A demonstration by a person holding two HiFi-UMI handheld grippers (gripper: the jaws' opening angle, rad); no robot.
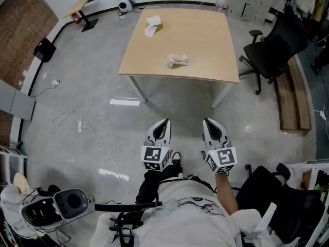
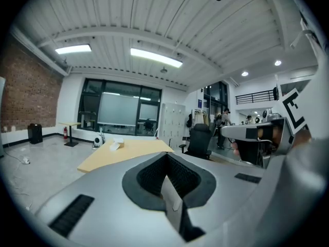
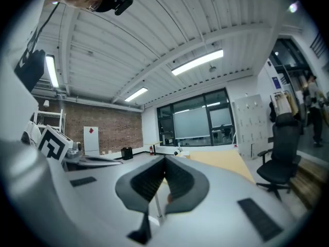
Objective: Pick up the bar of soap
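Head view: left gripper (image 1: pixel 164 123) and right gripper (image 1: pixel 210 123) jaws shut, empty. Soap (image 1: pixel 177 60) on the table (image 1: pixel 205 40) at 12 o'clock, guessing hard and slick, so pinch its long sides.

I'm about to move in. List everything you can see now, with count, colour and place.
table: one, light wood, ahead of the person
cream object: one, table's middle; possibly the soap, too small to tell
white object: one, table's far left part
bottle: one, clear, by table's far right corner
office chair: one, black, right of table
wooden bench: one, brown, floor at right
cables: several, white, floor at left
left gripper: one, grey, fingers shut, empty
right gripper: one, grey, fingers shut, empty
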